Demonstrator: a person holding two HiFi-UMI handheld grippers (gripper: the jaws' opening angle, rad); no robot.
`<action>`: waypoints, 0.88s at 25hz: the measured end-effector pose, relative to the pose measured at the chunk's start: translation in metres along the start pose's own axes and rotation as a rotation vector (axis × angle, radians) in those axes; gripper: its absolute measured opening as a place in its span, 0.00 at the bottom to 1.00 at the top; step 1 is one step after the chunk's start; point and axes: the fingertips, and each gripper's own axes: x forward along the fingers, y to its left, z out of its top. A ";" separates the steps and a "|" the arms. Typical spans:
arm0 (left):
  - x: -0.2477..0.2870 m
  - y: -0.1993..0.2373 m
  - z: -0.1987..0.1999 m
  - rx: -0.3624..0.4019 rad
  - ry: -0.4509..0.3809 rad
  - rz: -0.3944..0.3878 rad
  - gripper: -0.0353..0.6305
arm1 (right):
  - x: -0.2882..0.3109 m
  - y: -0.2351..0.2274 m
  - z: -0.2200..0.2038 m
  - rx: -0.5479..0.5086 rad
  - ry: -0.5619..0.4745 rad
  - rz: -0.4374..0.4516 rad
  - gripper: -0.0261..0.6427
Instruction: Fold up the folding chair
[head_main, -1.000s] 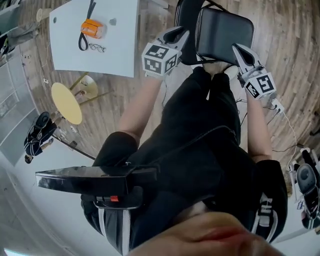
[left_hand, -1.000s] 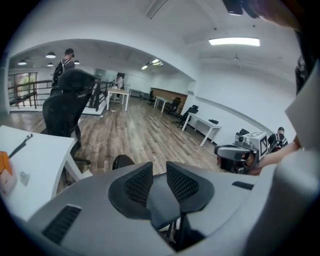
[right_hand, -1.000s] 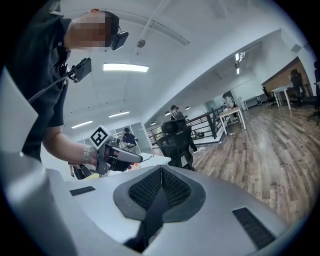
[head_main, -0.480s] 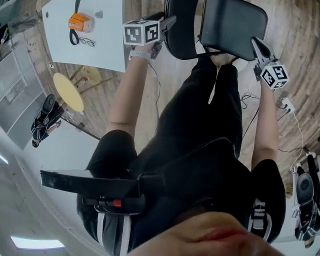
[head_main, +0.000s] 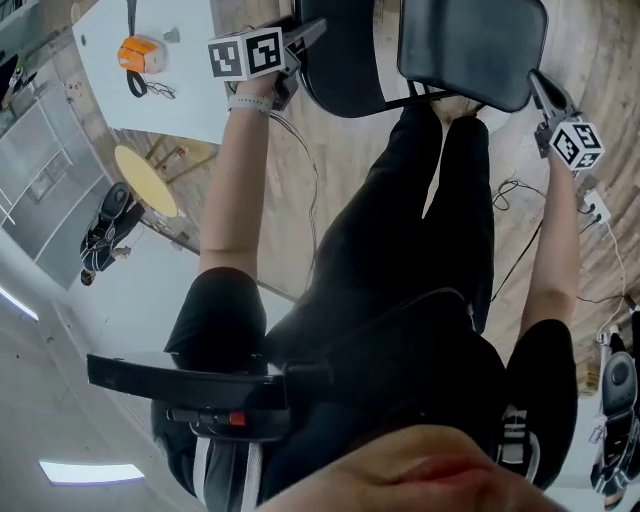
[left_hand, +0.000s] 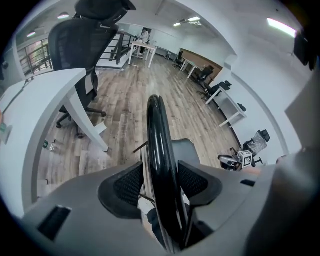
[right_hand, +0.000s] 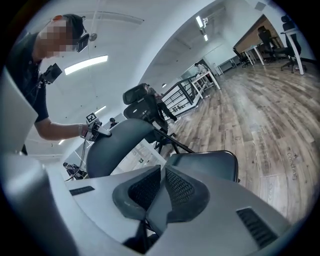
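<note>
The black folding chair stands open in front of my legs, its backrest (head_main: 340, 60) to the left and its seat (head_main: 470, 50) to the right in the head view. My left gripper (head_main: 298, 38) straddles the backrest's top rim (left_hand: 157, 140). Its jaws stand wide, and in the left gripper view (left_hand: 160, 182) a thin gap shows beside the left pad. My right gripper (head_main: 540, 85) is shut with nothing in it, just off the seat's right edge. In the right gripper view (right_hand: 162, 187) the seat (right_hand: 205, 162) lies right beyond the pads.
A white table (head_main: 170, 90) with an orange object (head_main: 140, 52) stands to the left, and a round yellow stool (head_main: 145, 180) is below it. Cables (head_main: 520, 190) and a power strip (head_main: 597, 205) lie on the wood floor at right. An office chair (left_hand: 82, 35) stands behind.
Both grippers have reached further out from my body. The left one has opened and come over the backrest's rim. The right one has gone to the seat's right edge.
</note>
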 end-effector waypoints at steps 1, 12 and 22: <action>0.004 0.000 0.001 0.000 0.008 -0.004 0.38 | 0.000 -0.008 -0.006 0.009 0.010 0.007 0.06; 0.017 -0.008 -0.003 0.001 0.110 -0.061 0.22 | -0.008 -0.118 -0.094 0.341 0.114 0.027 0.24; 0.013 -0.005 -0.005 -0.025 0.121 -0.029 0.20 | 0.028 -0.170 -0.124 0.504 0.164 0.113 0.46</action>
